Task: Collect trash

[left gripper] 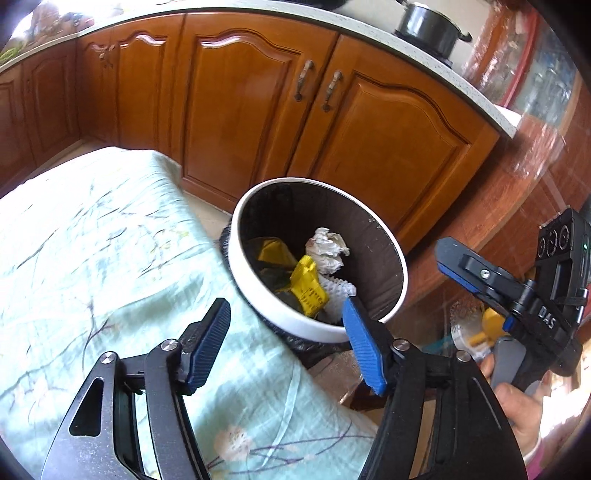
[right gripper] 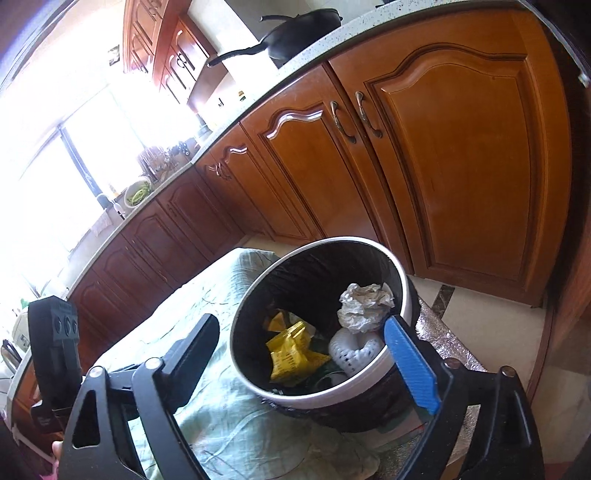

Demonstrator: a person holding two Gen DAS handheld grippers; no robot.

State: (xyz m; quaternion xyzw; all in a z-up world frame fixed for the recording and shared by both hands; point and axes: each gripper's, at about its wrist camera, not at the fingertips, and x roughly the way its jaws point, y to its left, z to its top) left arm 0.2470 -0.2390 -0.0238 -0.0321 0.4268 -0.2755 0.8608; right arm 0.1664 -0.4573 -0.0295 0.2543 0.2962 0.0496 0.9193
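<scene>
A round trash bin [left gripper: 288,325] with a white rim and a black liner stands beside the table; it also shows in the right wrist view [right gripper: 317,397]. Inside lie a crumpled white paper [left gripper: 327,249] [right gripper: 364,301], a yellow wrapper [left gripper: 308,290] [right gripper: 290,354] and a white foam net [left gripper: 338,295] [right gripper: 351,350]. My left gripper [left gripper: 288,343] is open and empty, just above the bin's near rim. My right gripper [right gripper: 306,365] is open and empty, over the bin's near side; it also shows in the left wrist view [left gripper: 476,277], right of the bin.
A table with a pale green floral cloth [left gripper: 92,258] [right gripper: 229,424] lies left of the bin. Brown wooden cabinets [left gripper: 258,122] [right gripper: 443,166] stand behind it under a speckled counter with a black pot [left gripper: 428,26] and a black pan [right gripper: 295,33]. Clutter lies on the floor at the right [left gripper: 472,328].
</scene>
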